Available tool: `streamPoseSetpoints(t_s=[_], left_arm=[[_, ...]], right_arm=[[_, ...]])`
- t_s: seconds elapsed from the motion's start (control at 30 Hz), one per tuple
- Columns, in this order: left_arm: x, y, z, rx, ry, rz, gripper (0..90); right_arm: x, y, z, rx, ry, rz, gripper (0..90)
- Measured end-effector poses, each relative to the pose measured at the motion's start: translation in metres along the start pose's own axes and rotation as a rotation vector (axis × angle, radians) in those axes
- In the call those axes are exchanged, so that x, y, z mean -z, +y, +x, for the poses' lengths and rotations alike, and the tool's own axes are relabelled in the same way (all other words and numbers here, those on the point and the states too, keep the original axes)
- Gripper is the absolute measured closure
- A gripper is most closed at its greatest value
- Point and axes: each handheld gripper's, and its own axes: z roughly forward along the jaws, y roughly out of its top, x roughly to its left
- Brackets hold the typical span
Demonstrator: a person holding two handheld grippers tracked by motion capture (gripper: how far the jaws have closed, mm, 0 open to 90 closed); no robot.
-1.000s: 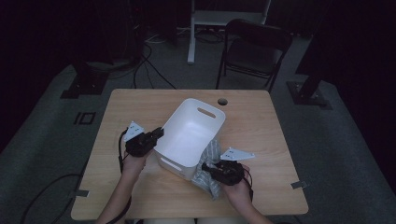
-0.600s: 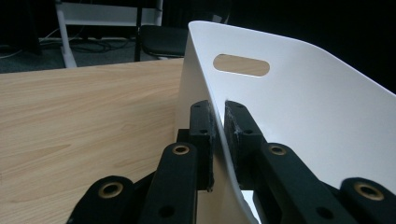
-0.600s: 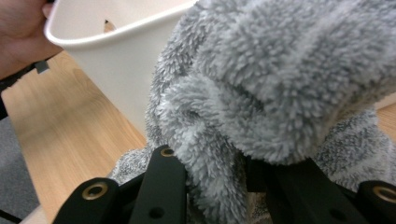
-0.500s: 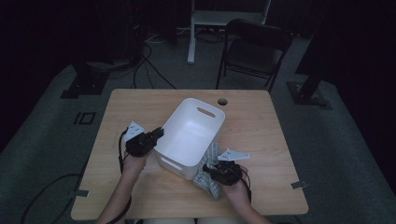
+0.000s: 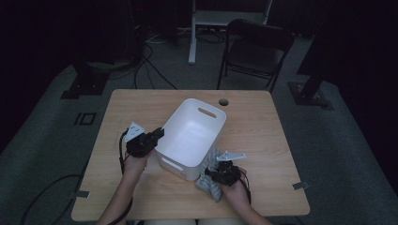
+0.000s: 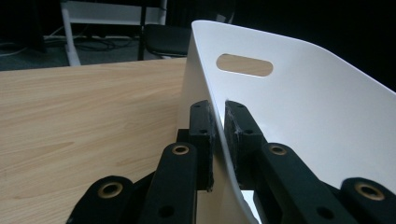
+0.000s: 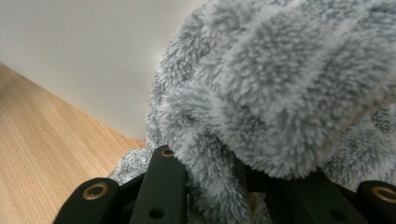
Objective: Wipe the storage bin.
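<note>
Left gripper clamps the bin rim, right gripper pinches the grey cloth beside the bin.

Left gripper point(image 5: 158, 133): jaws pressed together on the rim of the white bin point(image 5: 190, 140), one jaw outside the wall, one inside, on the bin's left side; the left gripper view shows the thin wall point(image 6: 299, 116) pinched between both pads, with the far handle slot up ahead. Right gripper point(image 5: 212, 175): jaws closed on a fluffy grey cloth point(image 5: 210, 183), the pile bulging over the jaws in the right gripper view point(image 7: 280, 93). Cloth sits on the table point(image 5: 263, 140) just beside the bin's near right corner, touching its wall, outside the bin. Bin stands near the table's middle, inside looks bare. Folding chair point(image 5: 256, 51) well beyond the bin, off the table.
</note>
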Motion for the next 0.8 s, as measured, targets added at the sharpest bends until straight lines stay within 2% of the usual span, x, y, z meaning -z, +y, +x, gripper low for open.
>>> streamPoseSetpoints(t_s=[0.13,0.2,0.33,0.43,0.5,0.57,0.7,0.8], left_arm=[[0.0,-0.001,-0.001,-0.002,0.01,-0.009,82.0],[0.0,-0.001,-0.001,-0.007,0.011,-0.009,82.0],[0.0,-0.001,-0.001,-0.011,0.015,-0.009,82.1],[0.0,-0.001,-0.001,-0.012,0.009,-0.007,82.1],[0.001,0.0,0.001,-0.013,0.005,0.001,82.3],[0.001,0.0,0.002,-0.005,0.0,0.001,82.5],[0.001,0.001,0.002,-0.029,-0.008,0.015,82.1],[0.001,0.001,0.002,-0.03,-0.024,0.019,82.1]], right_arm=[[0.01,0.004,0.007,0.024,0.026,0.007,76.1],[0.022,0.007,0.014,0.049,0.045,-0.019,76.1],[0.055,0.012,0.039,0.077,0.128,-0.127,76.1],[0.069,0.018,0.054,0.095,0.157,-0.197,74.3],[0.068,0.02,0.059,0.103,0.148,-0.213,69.8],[0.065,0.02,0.06,0.098,0.143,-0.218,69.0],[0.057,0.018,0.064,0.101,0.045,-0.23,63.2],[0.054,0.017,0.06,0.06,0.026,-0.224,60.7]])
